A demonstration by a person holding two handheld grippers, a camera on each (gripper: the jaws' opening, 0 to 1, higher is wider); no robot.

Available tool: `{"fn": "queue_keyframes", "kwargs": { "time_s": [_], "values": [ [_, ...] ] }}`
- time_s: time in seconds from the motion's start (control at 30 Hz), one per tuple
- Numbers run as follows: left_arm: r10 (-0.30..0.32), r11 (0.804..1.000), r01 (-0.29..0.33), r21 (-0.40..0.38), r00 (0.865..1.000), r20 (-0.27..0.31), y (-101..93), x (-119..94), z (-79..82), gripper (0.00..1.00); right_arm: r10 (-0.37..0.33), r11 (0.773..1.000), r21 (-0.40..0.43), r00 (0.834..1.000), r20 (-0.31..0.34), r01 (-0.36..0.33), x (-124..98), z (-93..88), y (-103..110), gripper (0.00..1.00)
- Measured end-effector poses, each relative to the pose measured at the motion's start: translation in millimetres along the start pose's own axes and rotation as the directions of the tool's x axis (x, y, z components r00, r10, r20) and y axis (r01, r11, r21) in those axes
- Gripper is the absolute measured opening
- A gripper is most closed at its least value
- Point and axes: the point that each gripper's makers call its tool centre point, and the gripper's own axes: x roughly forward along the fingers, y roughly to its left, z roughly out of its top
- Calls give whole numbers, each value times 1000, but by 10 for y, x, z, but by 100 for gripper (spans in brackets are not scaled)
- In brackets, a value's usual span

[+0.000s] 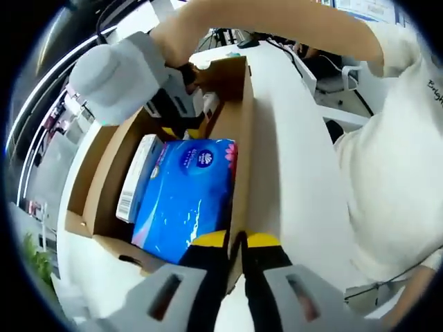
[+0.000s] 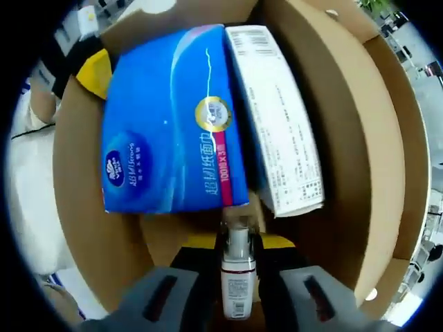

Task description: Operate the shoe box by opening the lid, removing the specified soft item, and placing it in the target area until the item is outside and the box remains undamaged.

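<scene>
Blue tissue pack (image 1: 185, 197) lies flat inside the open shoe box (image 1: 242, 117), long axis running along the box's length, w/ a white carton (image 1: 138, 176) alongside. Left gripper (image 1: 239, 249) has its jaws pinched on the box's side wall at the near end. Right gripper (image 2: 237, 252), reaching down into the box's far end in left gripper view, is clamped on a small white bottle (image 2: 237, 277) just beside the pack's edge.

the blue tissue pack (image 2: 169, 117) and the white carton (image 2: 277, 117) beside it cover most of the shoe box (image 2: 387, 138) floor. bare cardboard stays open along the right of the right gripper view. in the left gripper view, white table (image 1: 297, 159) lies free right of the box wall.
</scene>
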Motion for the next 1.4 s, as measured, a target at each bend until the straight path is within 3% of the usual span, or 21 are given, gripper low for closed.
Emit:
{"fn": "queue_keyframes", "kwargs": {
  "time_s": [0.07, 0.17, 0.2, 0.23, 0.27, 0.33, 0.4, 0.43, 0.53, 0.57, 0.67, 0.7, 0.83, 0.93, 1.0, 1.07, 1.1, 1.13, 1.23, 1.27, 1.4],
  "values": [
    [11, 1000, -10, 27, 1000, -9, -7, -2, 4, 8, -76, 994, -79, 996, 34, 79, -18, 19, -35, 18],
    [0, 999, -1, -42, 1000, -11, 11, -7, 9, 8, -140, 989, -33, 982, 126, 145, -30, 46, -49, 18],
    [1, 999, -2, -49, 1000, -18, 12, -4, 11, 8, -191, 980, -32, 970, 150, 198, -45, 71, -141, 18],
    [3, 999, -4, -42, 1000, -17, 10, -5, 11, 8, -271, 963, 48, 949, 163, 266, -118, 69, -182, 18],
    [5, 999, -6, -38, 1000, -14, 3, -9, 8, 8, -300, 954, 66, 935, 189, 292, -135, 87, -182, 18],
    [6, 1000, -6, -30, 1000, -3, 1, -10, 16, 8, -321, 946, 43, 917, 238, 321, -129, 121, -113, 18],
    [10, 999, -10, -34, 1000, -5, -3, -7, 22, 9, -321, 947, 54, 918, 231, 318, -78, 56, -151, 18],
    [16, 1000, -16, -24, 1000, -11, -5, -5, 21, 9, -373, 927, 90, 883, 283, 363, -144, 112, -241, 18],
    [20, 999, -21, -30, 1000, -6, 82, -21, -25, 9, -379, 925, 93, 877, 296, 368, -217, 101, -248, 18],
    [21, 999, -21, -31, 1000, -4, 77, -21, -20, 9, -397, 917, 101, 863, 311, 385, -253, 109, -264, 18],
    [22, 999, -23, -31, 1000, -4, 77, -22, -12, 10, -411, 912, 163, 839, 356, 377, -297, 139, -323, 18],
    [24, 999, -24, -30, 1000, -3, 64, -22, -4, 10, -438, 898, 208, 818, 371, 387, -347, 134, -348, 18],
    [28, 999, -27, -23, 1000, 7, 40, -16, 4, 10, -478, 876, 288, 779, 405, 388, -449, 132, -401, 18],
    [31, 999, -31, -22, 1000, 5, 20, -9, 12, 10, -526, 840, 406, 727, 442, 361, -582, 118, -438, 18],
    [32, 999, -32, -23, 999, 4, 6, -9, 14, 10, -575, 802, 485, 669, 470, 349, -711, 132, -499, 18],
    [35, 999, -35, -23, 999, 2, -18, -8, 19, 10, -577, 791, 549, 630, 520, 271, -790, 184, -481, 18],
    [36, 999, -36, -22, 999, 2, -22, -8, 19, 10, -578, 791, 551, 623, 527, 267, -803, 187, -481, 18],
    [37, 999, -37, -24, 999, 2, -29, -9, 21, 10, -591, 782, 564, 605, 535, 266, -850, 155, -510, 18],
    [39, 999, -39, -24, 999, 5, -53, -10, 27, 10, -632, 739, 630, 572, 523, 239, -933, 88, -566, 18],
    [39, 999, -38, -26, 999, 6, -58, -10, 28, 10, -626, 740, 636, 570, 531, 220, -949, 74, -577, 18],
    [36, 999, -36, -32, 999, 5, -71, -10, 33, 10, -632, 728, 673, 511, 582, 134, -1075, 75, -649, 18]
  ]
}}
